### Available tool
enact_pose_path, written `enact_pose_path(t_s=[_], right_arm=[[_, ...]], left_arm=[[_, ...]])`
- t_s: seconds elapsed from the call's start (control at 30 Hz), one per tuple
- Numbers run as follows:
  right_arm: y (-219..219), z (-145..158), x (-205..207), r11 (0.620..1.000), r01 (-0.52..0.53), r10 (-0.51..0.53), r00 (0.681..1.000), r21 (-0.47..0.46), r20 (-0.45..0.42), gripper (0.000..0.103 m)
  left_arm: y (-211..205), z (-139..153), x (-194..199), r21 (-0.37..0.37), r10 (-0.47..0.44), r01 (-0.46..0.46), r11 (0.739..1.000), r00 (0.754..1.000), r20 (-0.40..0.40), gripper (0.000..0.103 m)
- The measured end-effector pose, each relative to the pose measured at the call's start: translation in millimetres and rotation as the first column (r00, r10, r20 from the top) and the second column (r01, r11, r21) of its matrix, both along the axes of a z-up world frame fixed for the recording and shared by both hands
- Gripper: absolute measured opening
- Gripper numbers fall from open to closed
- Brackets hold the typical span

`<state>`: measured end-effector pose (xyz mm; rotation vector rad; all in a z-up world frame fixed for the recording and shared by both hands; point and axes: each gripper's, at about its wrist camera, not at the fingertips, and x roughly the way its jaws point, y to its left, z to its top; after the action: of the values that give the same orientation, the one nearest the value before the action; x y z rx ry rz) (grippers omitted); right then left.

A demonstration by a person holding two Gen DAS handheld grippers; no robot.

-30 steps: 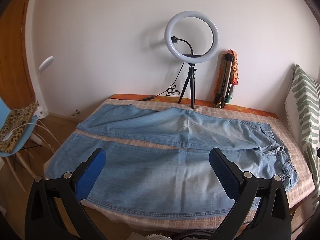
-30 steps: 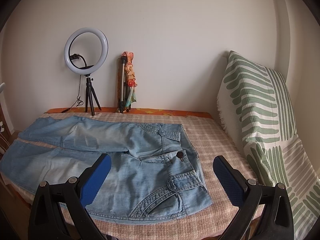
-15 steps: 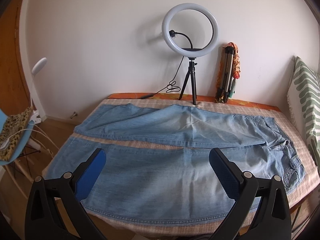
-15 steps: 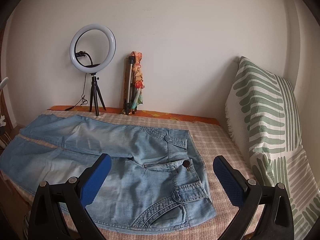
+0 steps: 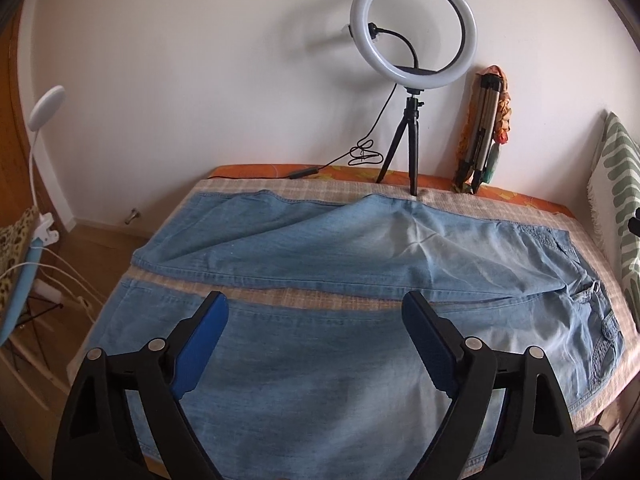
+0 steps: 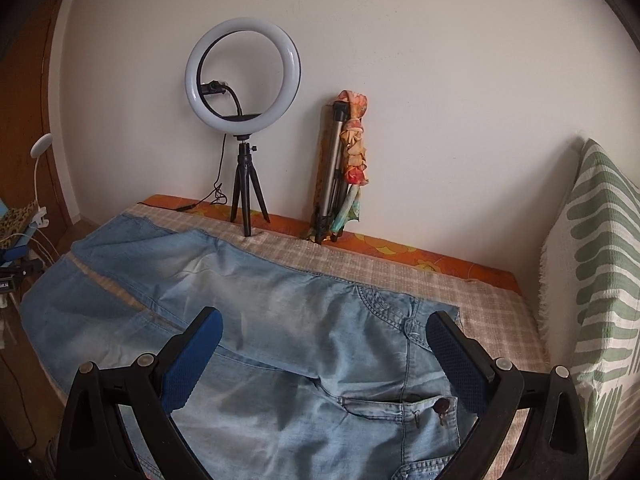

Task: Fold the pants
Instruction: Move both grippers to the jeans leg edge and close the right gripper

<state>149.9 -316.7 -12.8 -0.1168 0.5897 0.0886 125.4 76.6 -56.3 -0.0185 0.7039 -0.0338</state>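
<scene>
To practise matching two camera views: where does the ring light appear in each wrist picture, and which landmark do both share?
Left wrist view: the ring light stands upper right of centre, against the wall.
Right wrist view: the ring light stands upper left of centre.
Shared landmark: the folded tripod leaning on the wall just right of it.

A home bedroom — bed [image 6: 472, 288], striped pillow [image 6: 600, 280], ring light [image 6: 242, 76] on its tripod.

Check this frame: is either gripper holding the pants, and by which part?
Neither. The left gripper and right gripper are open above the jeans.
</scene>
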Motion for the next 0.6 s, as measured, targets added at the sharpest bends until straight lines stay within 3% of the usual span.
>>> enact_pose_path(t_s=[0.2, 0.33, 0.6], right_arm=[[34.4, -11.7, 78.2, 0.983, -0.177, 0.181, 0.98, 0.053, -0.083, 0.098], [67.3, -28.6, 136.2, 0.966, -0.255, 0.258, 0.958, 0.037, -0.128, 0.094], [120.2, -86.9, 243.1, 0.936, -0.344, 0.353, 0.904, 0.082, -0.243, 0.09]], left_arm=[[29.6, -14.8, 48.0, -0.04, 0.029, -0.031, 0.999, 0.998, -0.06, 0.081], [43.4, -29.3, 84.8, -0.052, 0.039, -0.045, 0.998, 0.994, -0.105, 0.075], [59.4, -71.3, 154.8, -0.045, 0.051, -0.06, 0.997, 0.98, -0.191, 0.063]])
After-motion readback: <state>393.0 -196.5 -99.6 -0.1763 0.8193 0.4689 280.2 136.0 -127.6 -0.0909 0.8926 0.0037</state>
